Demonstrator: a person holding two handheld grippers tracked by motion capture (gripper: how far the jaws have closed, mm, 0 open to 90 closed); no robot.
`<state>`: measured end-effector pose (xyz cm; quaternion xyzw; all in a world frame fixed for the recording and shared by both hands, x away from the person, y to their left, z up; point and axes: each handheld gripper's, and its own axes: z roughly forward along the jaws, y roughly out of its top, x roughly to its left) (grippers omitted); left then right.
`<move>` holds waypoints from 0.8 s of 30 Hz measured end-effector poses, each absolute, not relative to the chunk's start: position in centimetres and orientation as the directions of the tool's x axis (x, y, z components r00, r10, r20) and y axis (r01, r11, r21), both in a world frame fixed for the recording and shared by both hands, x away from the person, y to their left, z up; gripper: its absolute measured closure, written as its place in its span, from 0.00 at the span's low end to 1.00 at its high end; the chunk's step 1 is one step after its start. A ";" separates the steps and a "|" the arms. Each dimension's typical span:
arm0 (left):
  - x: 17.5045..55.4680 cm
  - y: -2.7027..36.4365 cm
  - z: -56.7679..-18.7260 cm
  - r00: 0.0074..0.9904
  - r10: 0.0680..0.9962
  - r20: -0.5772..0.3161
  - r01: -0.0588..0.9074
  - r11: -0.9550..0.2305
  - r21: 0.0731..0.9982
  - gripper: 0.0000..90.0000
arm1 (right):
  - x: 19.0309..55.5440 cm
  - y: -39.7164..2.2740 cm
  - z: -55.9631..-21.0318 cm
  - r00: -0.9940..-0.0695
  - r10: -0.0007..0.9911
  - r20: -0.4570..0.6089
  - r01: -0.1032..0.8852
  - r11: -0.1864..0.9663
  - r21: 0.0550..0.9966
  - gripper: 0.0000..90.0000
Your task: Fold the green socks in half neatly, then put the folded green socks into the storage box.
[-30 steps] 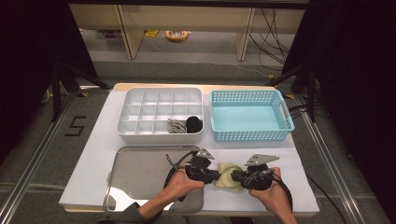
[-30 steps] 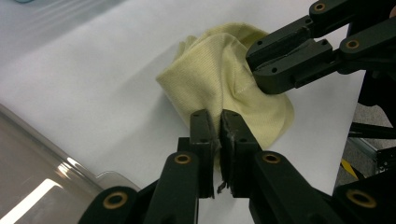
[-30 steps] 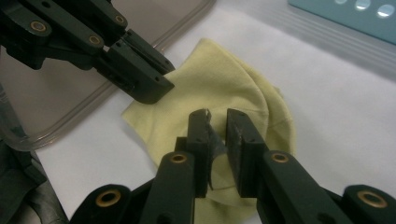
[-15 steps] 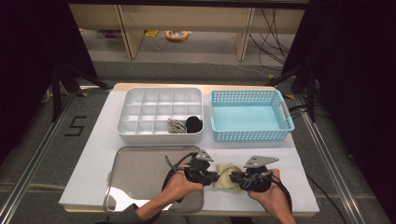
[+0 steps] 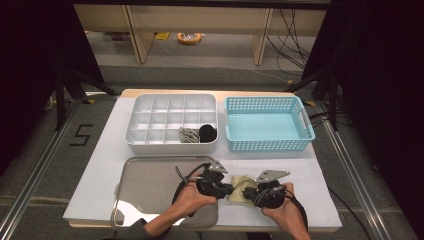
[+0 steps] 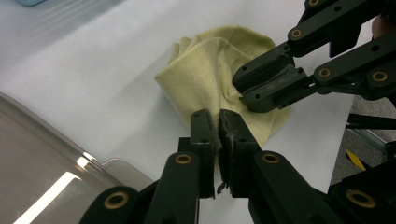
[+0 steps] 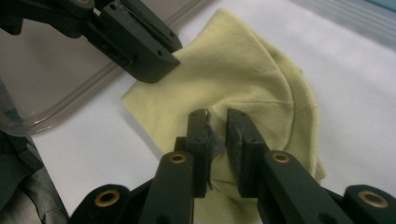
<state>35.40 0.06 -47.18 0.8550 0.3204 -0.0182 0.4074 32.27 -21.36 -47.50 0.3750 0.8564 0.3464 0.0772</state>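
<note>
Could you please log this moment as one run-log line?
left gripper: shut on yellow cloth | right gripper: shut on yellow cloth | cloth: beside metal tray

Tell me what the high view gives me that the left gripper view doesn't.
High view alone: the white divided box with a grey roll and a black roll inside, the whole blue basket, both hands.

Left gripper view alone: the left gripper pinching an edge of the yellow cloth, close up.

Both: cloth, right gripper closed on it, metal tray, white table cover.
</note>
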 end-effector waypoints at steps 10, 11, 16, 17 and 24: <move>35.3 0.0 -47.0 0.801 0.528 -0.282 0.552 -0.467 0.691 0.94 | 32.3 -21.6 -47.2 -0.710 0.693 0.123 0.573 0.468 0.673 0.88; 35.3 0.0 -47.0 0.801 0.528 -0.283 0.552 -0.467 0.691 0.94 | 32.3 -21.6 -47.2 -0.709 0.694 0.125 0.574 0.464 0.675 0.88; 35.3 0.0 -46.9 0.804 0.525 -0.279 0.547 -0.467 0.695 0.94 | 32.4 -22.1 -46.4 -0.704 0.698 0.132 0.575 0.450 0.683 0.88; 35.2 0.0 -46.8 0.805 0.523 -0.280 0.545 -0.468 0.696 0.94 | 32.5 -22.1 -46.3 -0.702 0.700 0.132 0.566 0.435 0.700 0.88; 35.2 0.0 -46.6 0.818 0.515 -0.257 0.525 -0.483 0.701 0.94 | 34.4 -21.5 -45.8 -0.704 0.702 0.109 0.552 0.444 0.706 0.90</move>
